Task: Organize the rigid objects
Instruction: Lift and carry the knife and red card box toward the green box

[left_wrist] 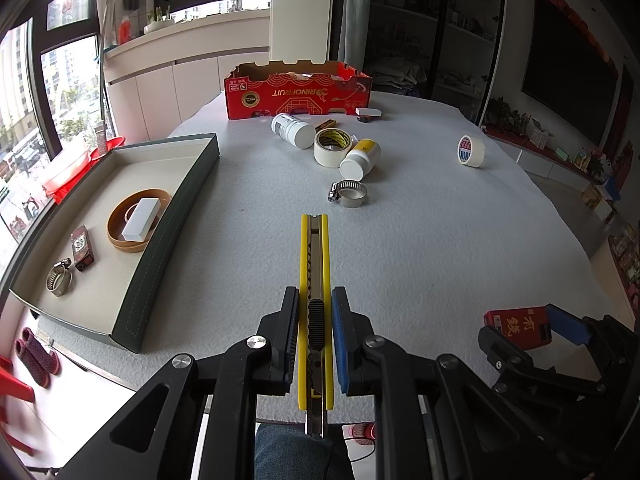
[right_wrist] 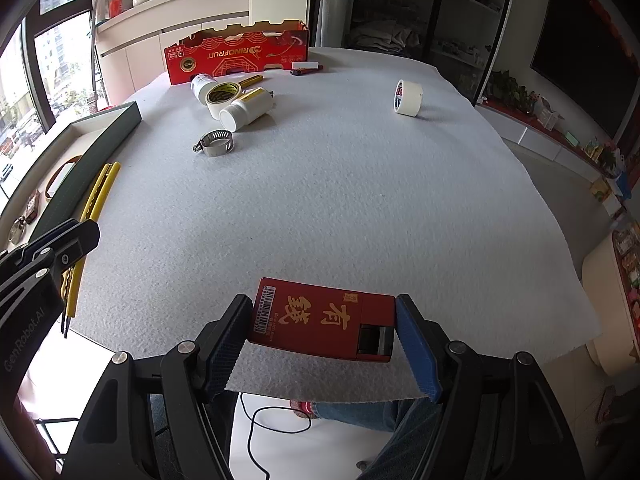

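My left gripper is shut on a yellow utility knife, which points forward above the white felt table. My right gripper is shut on a red box with gold characters, its pads pressing on both short ends at the table's near edge. A dark green tray on the left holds a brown tape ring around a white block, a small dark red box and a hose clamp. The right wrist view shows the knife beside the tray wall.
A red cardboard fruit box stands at the far edge. In front of it lie two white bottles, a cream tape roll, a steel hose clamp, a pen, a battery and a white block. A white tape roll sits alone right.
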Tool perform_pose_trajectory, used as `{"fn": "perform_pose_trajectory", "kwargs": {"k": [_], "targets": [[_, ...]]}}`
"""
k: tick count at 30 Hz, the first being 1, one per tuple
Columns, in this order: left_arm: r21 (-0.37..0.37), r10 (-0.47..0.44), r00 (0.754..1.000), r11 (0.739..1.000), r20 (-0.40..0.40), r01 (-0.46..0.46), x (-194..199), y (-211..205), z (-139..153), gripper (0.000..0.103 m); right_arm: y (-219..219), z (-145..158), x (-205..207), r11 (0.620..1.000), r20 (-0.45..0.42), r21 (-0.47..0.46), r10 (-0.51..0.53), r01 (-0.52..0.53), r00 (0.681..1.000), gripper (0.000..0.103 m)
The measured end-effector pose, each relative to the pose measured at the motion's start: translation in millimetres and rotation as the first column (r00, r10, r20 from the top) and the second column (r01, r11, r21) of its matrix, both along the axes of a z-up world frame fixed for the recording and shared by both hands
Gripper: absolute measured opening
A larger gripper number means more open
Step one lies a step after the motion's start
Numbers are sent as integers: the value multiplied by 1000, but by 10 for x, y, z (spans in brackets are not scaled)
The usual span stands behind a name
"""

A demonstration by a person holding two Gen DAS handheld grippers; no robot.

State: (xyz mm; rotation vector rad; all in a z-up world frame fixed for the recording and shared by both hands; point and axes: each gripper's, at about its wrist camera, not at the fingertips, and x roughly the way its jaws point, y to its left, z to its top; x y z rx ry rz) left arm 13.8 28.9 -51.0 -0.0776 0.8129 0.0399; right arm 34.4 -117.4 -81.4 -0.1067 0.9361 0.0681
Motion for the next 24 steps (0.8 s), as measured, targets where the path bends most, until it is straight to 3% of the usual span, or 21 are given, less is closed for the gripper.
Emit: {"fn": "perform_pose_trajectory", "kwargs": {"k": [6, 13, 19, 24], "targets": [[-12, 17, 1000, 1000, 17, -17, -5, 95, 86, 17, -32, 64, 46, 1000, 23, -11, -5, 6, 1000, 73], [-45, 78, 993, 996, 86, -74, -21, 391, 389, 17, 97, 256, 180, 999, 66, -21, 38, -36, 997, 73], [-67, 157, 977, 987, 146, -148, -53, 772, 652, 17, 377, 428, 273, 993, 107, -26, 114, -112, 988, 73], [-81, 270, 951, 962, 154, -260, -87, 1223, 669, 17, 670, 543, 333, 983, 124, -9, 183, -183, 975, 73]]}}
